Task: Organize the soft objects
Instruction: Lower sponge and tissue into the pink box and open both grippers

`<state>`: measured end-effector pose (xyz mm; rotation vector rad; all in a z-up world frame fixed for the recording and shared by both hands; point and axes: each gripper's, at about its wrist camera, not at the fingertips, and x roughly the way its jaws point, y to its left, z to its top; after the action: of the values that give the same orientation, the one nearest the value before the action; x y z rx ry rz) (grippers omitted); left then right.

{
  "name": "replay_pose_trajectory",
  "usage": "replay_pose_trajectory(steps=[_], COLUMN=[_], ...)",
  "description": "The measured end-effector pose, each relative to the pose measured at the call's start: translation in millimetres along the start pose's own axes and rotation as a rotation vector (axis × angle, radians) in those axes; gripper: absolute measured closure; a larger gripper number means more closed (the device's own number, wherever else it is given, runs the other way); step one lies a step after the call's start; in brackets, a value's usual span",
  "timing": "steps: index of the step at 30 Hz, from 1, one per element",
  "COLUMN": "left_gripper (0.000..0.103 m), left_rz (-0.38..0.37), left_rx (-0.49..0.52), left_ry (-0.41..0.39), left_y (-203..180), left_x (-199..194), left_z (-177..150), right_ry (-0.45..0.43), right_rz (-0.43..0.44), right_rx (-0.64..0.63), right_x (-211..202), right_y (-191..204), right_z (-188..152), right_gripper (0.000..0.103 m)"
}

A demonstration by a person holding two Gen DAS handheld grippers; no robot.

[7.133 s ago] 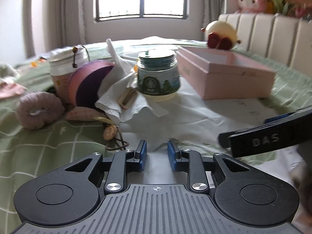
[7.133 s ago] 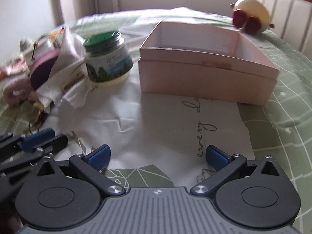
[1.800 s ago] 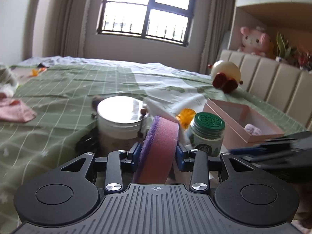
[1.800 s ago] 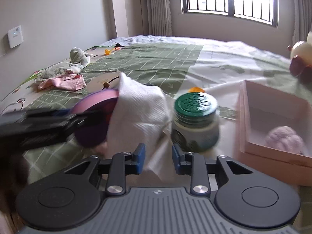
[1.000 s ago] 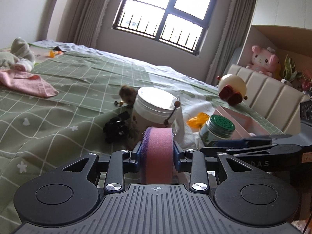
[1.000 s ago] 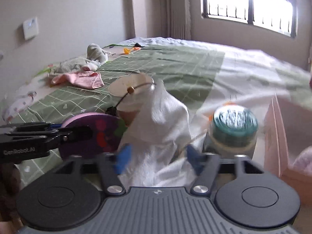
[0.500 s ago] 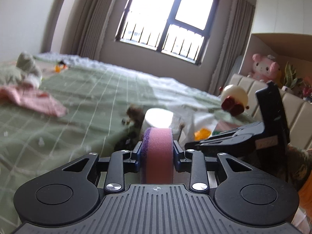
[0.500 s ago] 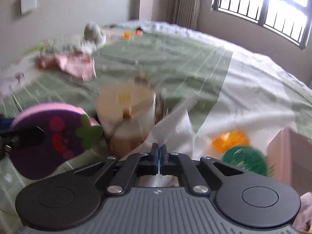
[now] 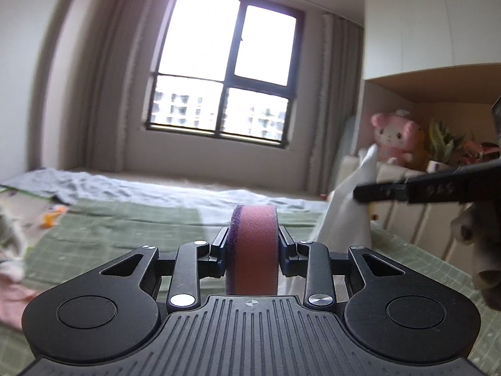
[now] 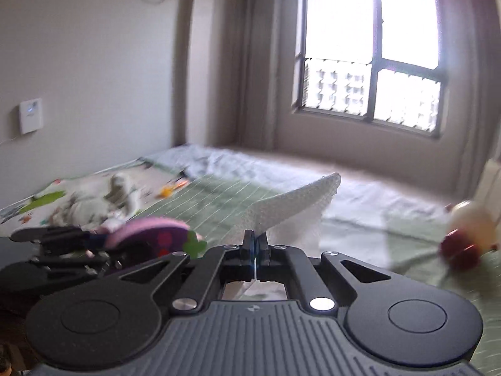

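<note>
My left gripper (image 9: 253,244) is shut on a round pink and purple sponge (image 9: 253,250), held on edge between its fingers, high above the bed. The sponge also shows in the right wrist view (image 10: 150,232), with the left gripper (image 10: 94,241) at its left. My right gripper (image 10: 255,244) is shut on a white tissue (image 10: 294,213) that hangs from its tips. In the left wrist view the tissue (image 9: 347,213) hangs under the right gripper (image 9: 369,192). The pink box is out of view.
The green checked bedspread (image 9: 125,228) lies below. Grey and pink clothes (image 10: 94,206) lie at the bed's far left. A cream and red plush (image 10: 466,235) sits at the right. A pink plush (image 9: 394,139) and plants stand on the headboard shelf.
Both grippers have lifted and tilted up, so the jars and box have dropped out of view. The right gripper has raised the tissue off the bed. The left still holds the sponge.
</note>
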<state>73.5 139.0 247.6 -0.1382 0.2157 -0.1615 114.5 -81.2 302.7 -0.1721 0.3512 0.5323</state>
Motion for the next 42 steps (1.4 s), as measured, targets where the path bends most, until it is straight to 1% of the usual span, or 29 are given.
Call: replay_pose_trajectory(steps=[3,5,8,12,16,19,20,21,22,23,24,25,27,29,32,33,34,35,37,39,42], left_gripper=[0.068,0.068,0.068,0.068,0.068,0.068,0.067,0.067,0.067,0.067,0.067,0.067,0.067,0.067,0.067,0.067,0.067,0.066,0.066,0.066,0.067], left_rz=[-0.077,-0.12,-0.184,-0.248,-0.296,-0.342,-0.359,-0.357,-0.333,-0.295,-0.255,-0.228,-0.214,-0.208,-0.237,-0.248,-0.251,-0.249,-0.243,-0.246,-0.249], left_rx=[-0.015,-0.009,0.008,0.023,-0.055,-0.121,-0.145,-0.162,-0.166,-0.161,-0.151,-0.143,-0.134,-0.135,-0.131,-0.127,-0.12,-0.112,-0.103,-0.088,-0.052], left_ry=[0.036,0.06,0.109,0.173,0.262,0.344,0.386,0.44,0.478,0.51,0.526,0.525,0.512,0.504,0.491,0.501,0.511,0.525,0.548,0.576,0.601], left_y=[-34,-62,-104,-143,-153,-150,-149,-148,-145,-143,-139,-134,-125,-118,-112,-110,-118,-123,-126,-129,-142], left_x=[29,48,75,107,140,169,181,195,203,214,221,226,226,226,221,222,214,219,219,221,224], left_z=[2,-2,-15,-36,-62,-89,-100,-115,-126,-138,-147,-152,-156,-152,-144,-145,-140,-142,-149,-155,-161], right_ry=[-0.031,-0.033,-0.021,0.015,0.068,0.128,0.155,0.185,0.22,0.265,0.317,0.362,0.432,0.463,0.473,0.472,0.472,0.48,0.522,0.549,0.522], right_rz=[-0.061,-0.091,-0.136,-0.137,-0.119,-0.097,-0.088,-0.08,-0.074,-0.075,-0.082,-0.089,-0.089,-0.071,-0.047,-0.04,-0.034,-0.036,-0.024,-0.004,-0.011], right_rx=[0.013,0.037,0.066,0.141,0.21,0.285,0.309,0.333,0.353,0.372,0.389,0.401,0.422,0.436,0.465,0.476,0.483,0.486,0.491,0.496,0.45], right_x=[-22,-35,-49,-59,-46,-21,-10,2,12,26,40,51,72,86,98,100,101,103,107,103,85], right_y=[-35,-61,-97,-136,-163,-178,-182,-185,-186,-187,-187,-187,-184,-179,-174,-173,-173,-173,-173,-177,-178], right_z=[2,-2,-21,-52,-79,-106,-119,-133,-149,-167,-185,-203,-229,-240,-236,-233,-229,-225,-225,-223,-218], right_gripper=[0.102,0.102,0.102,0.102,0.102,0.102,0.102,0.102,0.102,0.102,0.102,0.102,0.102,0.102,0.102,0.102,0.102,0.102,0.101,0.1,0.096])
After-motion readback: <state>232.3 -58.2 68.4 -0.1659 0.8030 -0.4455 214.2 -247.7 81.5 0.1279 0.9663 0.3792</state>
